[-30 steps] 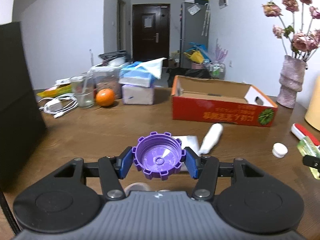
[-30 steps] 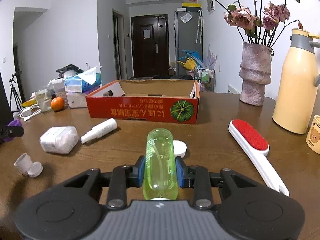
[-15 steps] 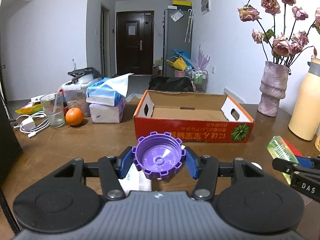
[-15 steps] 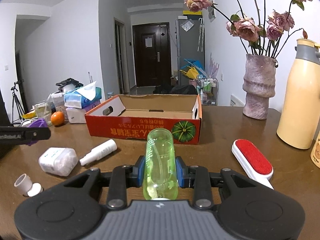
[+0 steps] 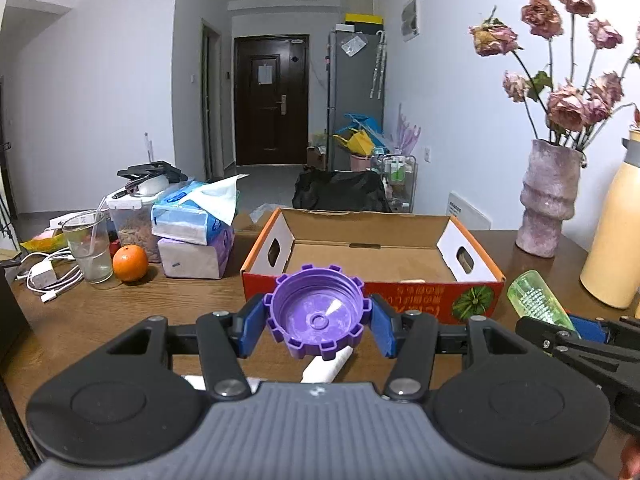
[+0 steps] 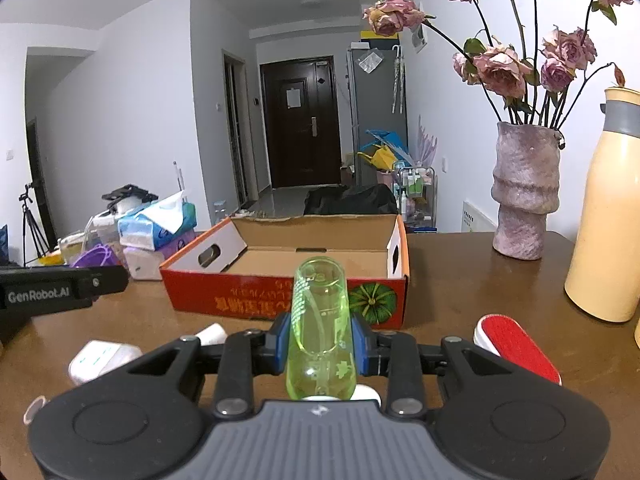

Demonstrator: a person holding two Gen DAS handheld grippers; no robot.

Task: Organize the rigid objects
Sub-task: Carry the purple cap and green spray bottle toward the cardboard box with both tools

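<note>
Ahead of me an open cardboard box sat on the brown surface, with an orange, a vase and a red brush around it. My left claw gripped a purple cap; my right claw was clamped on a green bottle, both held above the surface just short of the box.

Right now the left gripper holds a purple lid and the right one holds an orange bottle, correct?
Not quite: the bottle in the right gripper is clear green, as the right wrist view shows. The left gripper does hold the purple lid.
</note>
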